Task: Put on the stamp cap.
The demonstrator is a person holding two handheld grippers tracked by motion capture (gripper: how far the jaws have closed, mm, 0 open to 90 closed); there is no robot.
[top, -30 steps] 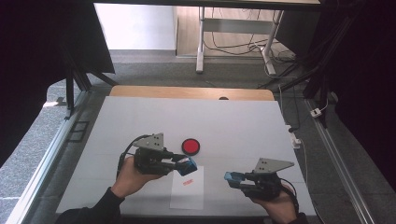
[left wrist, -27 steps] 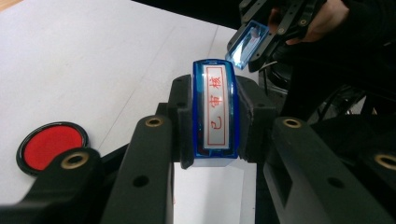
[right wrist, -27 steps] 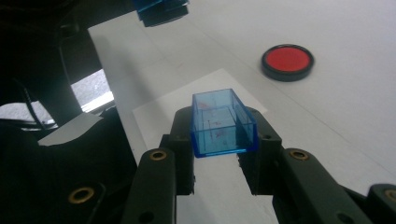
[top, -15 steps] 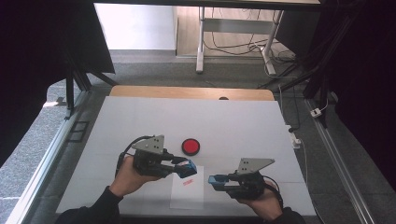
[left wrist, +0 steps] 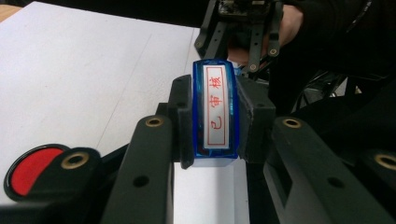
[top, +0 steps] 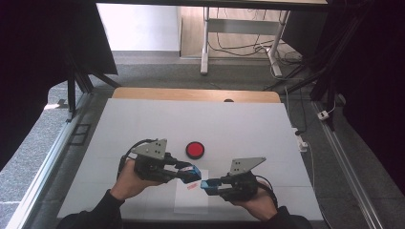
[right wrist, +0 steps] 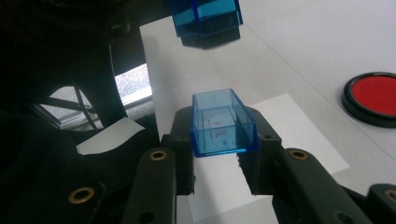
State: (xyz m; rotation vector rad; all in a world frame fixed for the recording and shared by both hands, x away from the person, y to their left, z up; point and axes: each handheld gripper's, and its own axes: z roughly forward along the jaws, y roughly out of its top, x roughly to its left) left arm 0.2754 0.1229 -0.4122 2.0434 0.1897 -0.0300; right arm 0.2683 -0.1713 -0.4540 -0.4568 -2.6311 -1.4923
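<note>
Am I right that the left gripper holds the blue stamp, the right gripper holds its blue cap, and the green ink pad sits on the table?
Not quite: the ink pad is red, as the high view shows. The rest holds.

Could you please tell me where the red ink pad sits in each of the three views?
High view: red ink pad at table centre, beyond both grippers.
Left gripper view: bottom-left corner.
Right gripper view: right edge.
Shared landmark: the white paper sheet near the pad.

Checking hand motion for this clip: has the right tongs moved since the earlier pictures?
Yes. The right tongs slid left toward the red ink pad, holding the blue cap.
</note>
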